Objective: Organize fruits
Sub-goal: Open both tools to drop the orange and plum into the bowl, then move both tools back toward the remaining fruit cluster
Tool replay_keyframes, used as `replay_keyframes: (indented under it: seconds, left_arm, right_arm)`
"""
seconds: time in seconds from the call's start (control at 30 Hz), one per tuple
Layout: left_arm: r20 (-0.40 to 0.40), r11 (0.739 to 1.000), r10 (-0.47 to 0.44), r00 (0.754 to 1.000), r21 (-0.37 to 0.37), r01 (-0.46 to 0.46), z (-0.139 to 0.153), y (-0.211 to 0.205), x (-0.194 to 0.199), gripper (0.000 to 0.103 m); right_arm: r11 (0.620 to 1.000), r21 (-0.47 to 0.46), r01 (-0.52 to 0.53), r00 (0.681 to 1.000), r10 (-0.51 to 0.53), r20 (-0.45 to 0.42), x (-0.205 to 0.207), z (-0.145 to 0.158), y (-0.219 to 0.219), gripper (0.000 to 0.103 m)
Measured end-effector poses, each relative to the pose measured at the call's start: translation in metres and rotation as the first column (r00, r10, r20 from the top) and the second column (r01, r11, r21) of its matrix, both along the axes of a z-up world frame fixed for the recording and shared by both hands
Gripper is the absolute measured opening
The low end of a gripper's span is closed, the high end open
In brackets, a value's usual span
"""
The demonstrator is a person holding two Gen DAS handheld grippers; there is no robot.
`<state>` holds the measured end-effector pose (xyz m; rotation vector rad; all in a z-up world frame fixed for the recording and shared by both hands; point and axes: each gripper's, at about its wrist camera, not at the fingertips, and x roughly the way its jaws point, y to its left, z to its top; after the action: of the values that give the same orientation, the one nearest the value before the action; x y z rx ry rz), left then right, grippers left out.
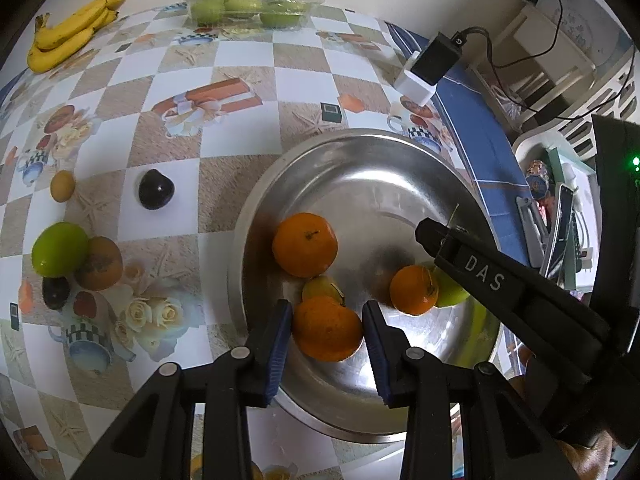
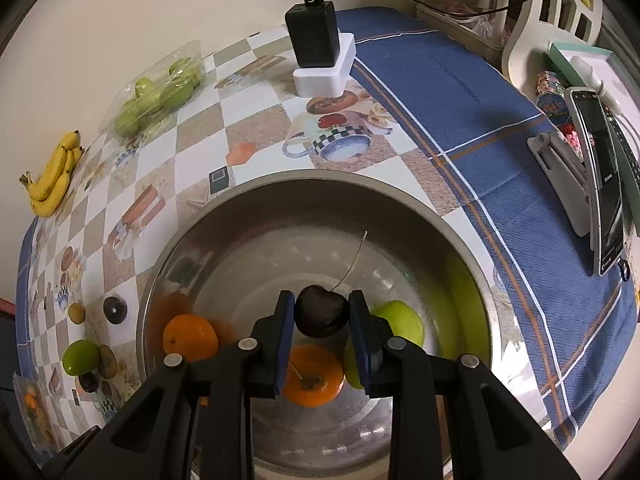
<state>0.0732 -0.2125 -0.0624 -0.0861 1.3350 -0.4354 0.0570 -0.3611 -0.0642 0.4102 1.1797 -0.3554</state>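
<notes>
Covering tbl: checkered oilcloth w/ blue cloth alongside.

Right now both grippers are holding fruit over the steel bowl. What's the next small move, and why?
Probably lower the right gripper a touch and open it. It is shut on a dark cherry held above the steel bowl, over an orange and green apple. The left gripper holds its own orange lower in the bowl and can follow.

Three oranges in bowl, one banana bunch, two grippers.
</notes>
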Motion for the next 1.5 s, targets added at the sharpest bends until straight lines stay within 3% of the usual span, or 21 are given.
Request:
replay_keyframes:
  seconds: [0.1, 0.23, 0.53, 0.77, 1.03, 1.1, 1.17, 1.3, 1.33, 1.43, 1.5]
  left_arm:
    - [-0.009, 1.000, -0.007, 1.000, 0.001, 0.007, -0.001, -0.002, 0.001, 0.040]
    - [-0.011, 1.000, -0.013, 1.000, -0.016, 0.013, 0.001, -0.003, 0.001, 0.054]
    - [0.009, 0.999, 0.015, 1.000, -0.047, -0.015, 0.010, 0.006, 0.004, 0.054]
    - [0.055, 0.992, 0.120, 0.991, -0.037, -0.118, 0.022, 0.032, 0.015, 0.054]
    - [0.068, 0.968, 0.249, 0.966, 0.009, -0.250, 0.021, 0.074, 0.029, 0.060]
    - [0.066, 0.961, 0.274, 0.960, 0.020, -0.275, 0.019, 0.082, 0.031, 0.061]
    - [0.073, 0.952, 0.300, 0.951, 0.036, -0.303, 0.018, 0.090, 0.034, 0.070]
    - [0.083, 0.932, 0.352, 0.932, 0.057, -0.357, 0.017, 0.106, 0.037, 0.079]
    - [0.085, 0.928, 0.363, 0.928, 0.061, -0.369, 0.016, 0.110, 0.037, 0.083]
    - [0.093, 0.916, 0.387, 0.917, 0.073, -0.394, 0.014, 0.118, 0.039, 0.091]
    - [0.100, 0.910, 0.397, 0.912, 0.086, -0.406, 0.012, 0.122, 0.039, 0.095]
  right_arm:
    - [1.000, 0.009, 0.003, 1.000, -0.003, -0.016, 0.001, -0.004, -0.001, 0.029]
    - [1.000, 0.011, 0.005, 1.000, -0.005, -0.009, 0.001, -0.002, -0.001, 0.044]
    - [1.000, -0.001, -0.001, 0.999, 0.001, 0.036, -0.001, 0.019, 0.000, 0.044]
    - [1.000, -0.019, -0.005, 0.996, 0.007, 0.085, -0.003, 0.038, 0.002, 0.044]
    - [1.000, -0.023, -0.014, 0.998, 0.016, 0.056, -0.002, 0.031, 0.005, 0.044]
    - [1.000, -0.023, -0.017, 0.999, 0.018, 0.050, -0.002, 0.029, 0.006, 0.049]
    - [0.999, -0.028, -0.022, 0.999, 0.023, 0.045, -0.001, 0.028, 0.008, 0.062]
    - [0.999, -0.015, -0.043, 0.998, 0.043, 0.047, 0.001, 0.026, 0.013, 0.069]
    - [0.999, -0.014, -0.046, 0.998, 0.047, 0.048, 0.001, 0.026, 0.014, 0.076]
    - [0.997, -0.026, -0.070, 0.996, 0.071, 0.055, 0.003, 0.026, 0.020, 0.079]
    - [0.996, -0.035, -0.083, 0.995, 0.085, 0.058, 0.004, 0.027, 0.024, 0.089]
